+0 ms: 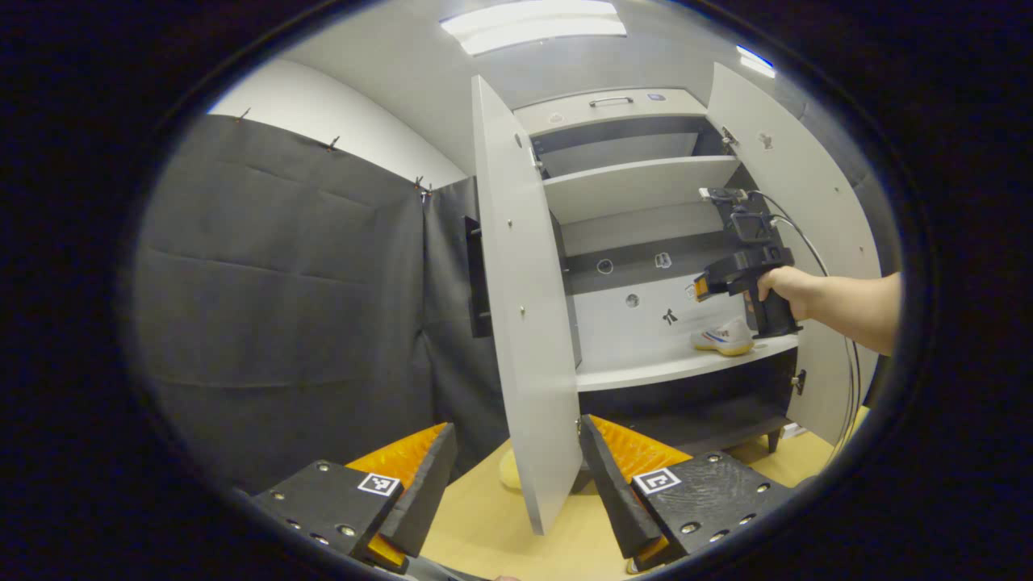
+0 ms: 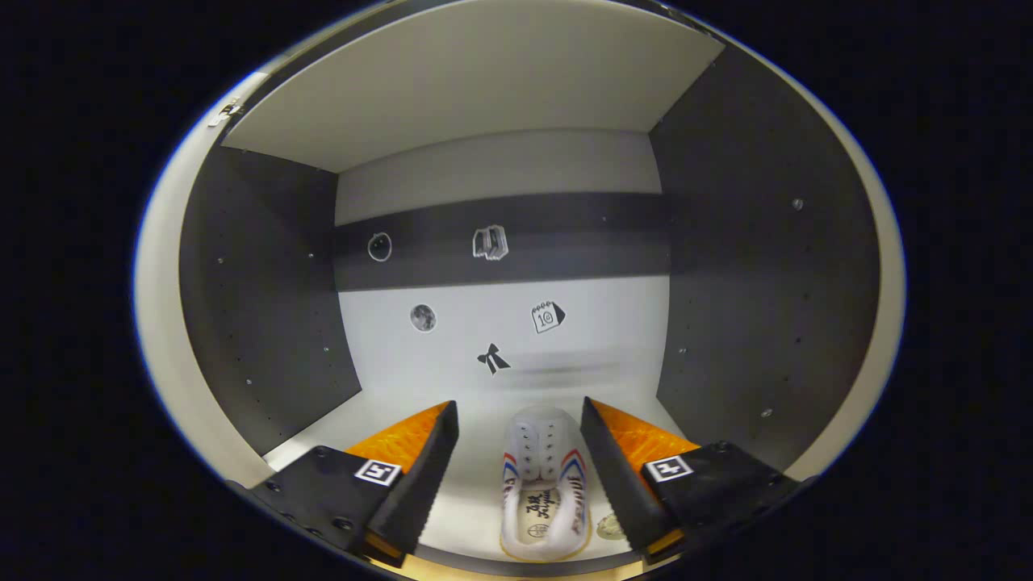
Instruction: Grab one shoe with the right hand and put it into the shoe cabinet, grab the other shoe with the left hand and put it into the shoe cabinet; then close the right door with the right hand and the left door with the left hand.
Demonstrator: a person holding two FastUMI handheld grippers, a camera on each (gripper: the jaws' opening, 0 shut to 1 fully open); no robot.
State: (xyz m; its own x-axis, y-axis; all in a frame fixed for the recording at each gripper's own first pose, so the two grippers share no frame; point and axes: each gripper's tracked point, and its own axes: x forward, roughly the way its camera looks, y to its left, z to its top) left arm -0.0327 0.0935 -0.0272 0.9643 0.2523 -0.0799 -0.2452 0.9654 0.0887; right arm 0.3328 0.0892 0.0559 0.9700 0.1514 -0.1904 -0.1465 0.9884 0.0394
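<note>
Cabinet shelf (image 2: 379, 420) bears white shoe (image 2: 542, 484); right gripper (image 2: 519, 472) spread wide, gripping nothing.

My left claw (image 1: 516, 484) had two black fingers (image 1: 420, 492) with ribbed inner pads, orange bodies behind them, and black blocks studded with silver screws, each block bearing a small square black-and-white marker. My right claw (image 2: 519, 472) was built the same: black toothed fingers (image 2: 613, 476), orange backing, screwed black blocks and a marker on each. In the left gripper view it showed as a black pistol-grip housing with an orange patch at the front and thin cables looping from its top, and my right hand (image 1: 781, 286) and forearm wore no sleeve.
</note>
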